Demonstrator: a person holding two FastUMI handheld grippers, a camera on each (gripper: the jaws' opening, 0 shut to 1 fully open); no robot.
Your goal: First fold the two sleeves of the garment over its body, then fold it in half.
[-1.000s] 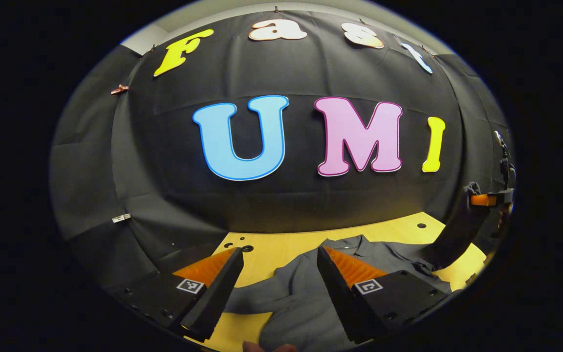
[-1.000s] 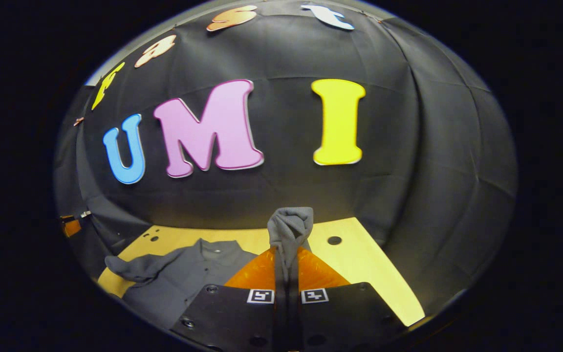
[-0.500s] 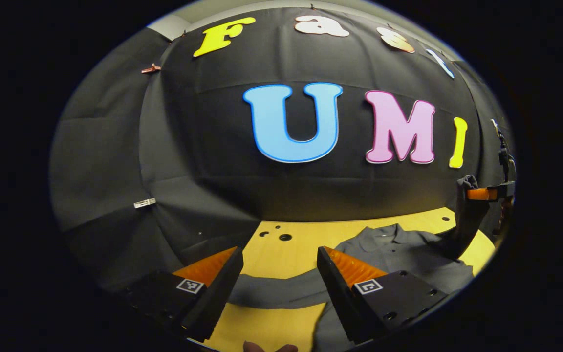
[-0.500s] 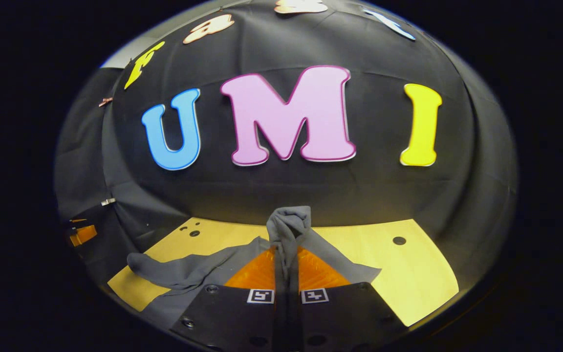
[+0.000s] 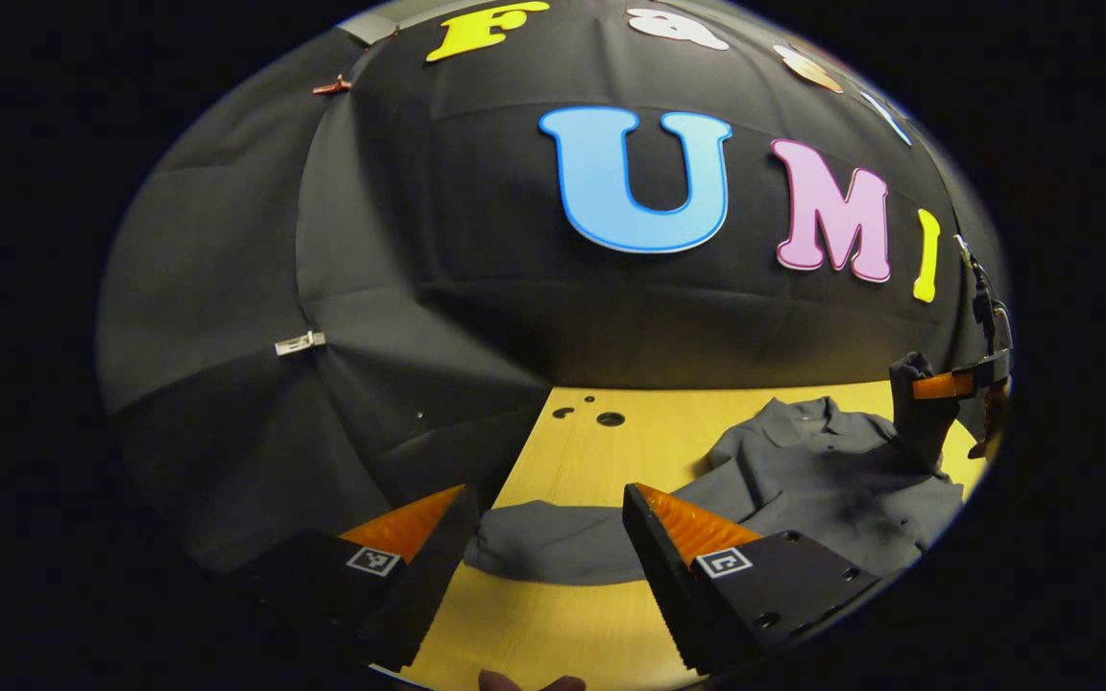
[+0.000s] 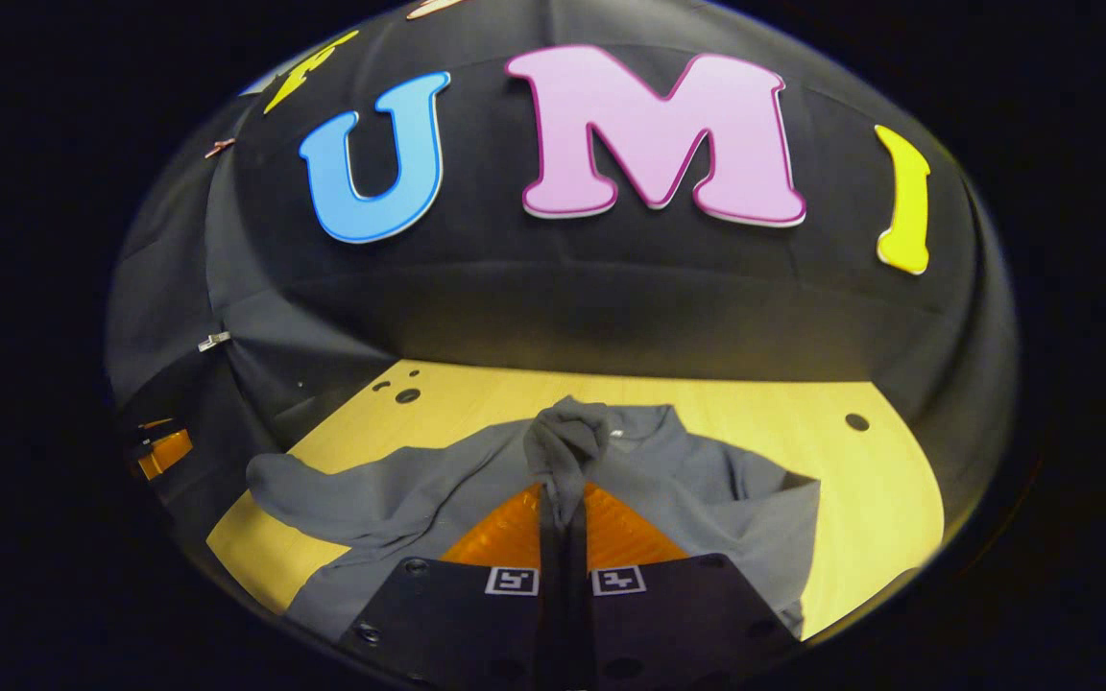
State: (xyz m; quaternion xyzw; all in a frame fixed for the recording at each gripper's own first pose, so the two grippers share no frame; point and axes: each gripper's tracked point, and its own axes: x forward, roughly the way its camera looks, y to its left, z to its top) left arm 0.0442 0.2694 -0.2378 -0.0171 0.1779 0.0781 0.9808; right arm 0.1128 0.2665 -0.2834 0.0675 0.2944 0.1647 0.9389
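Note:
A grey shirt [image 5: 822, 480] lies on the yellow wooden table [image 5: 591, 451]. One sleeve [image 5: 553, 552] stretches out flat, and its end lies between the fingers of my left gripper [image 5: 543, 509], which hangs open above it. My right gripper [image 6: 563, 499] is shut on the other sleeve [image 6: 567, 441], whose bunched end sticks up past the fingertips, held over the shirt's body [image 6: 697, 489]. The left gripper view has that right gripper [image 5: 942, 386] at its far right with the sleeve hanging from it. In the right gripper view the outstretched sleeve [image 6: 332, 494] runs to the left.
The table has small round holes near its back edge [image 5: 609, 419] and one at the right [image 6: 856, 421]. Black cloth walls the booth behind and on both sides. My left gripper's orange finger [image 6: 161, 451] peeks in at the left edge of the right gripper view.
My left gripper has swung left and now hangs over the outstretched sleeve's end. My right gripper has carried its sleeve inward over the shirt's body and lower.

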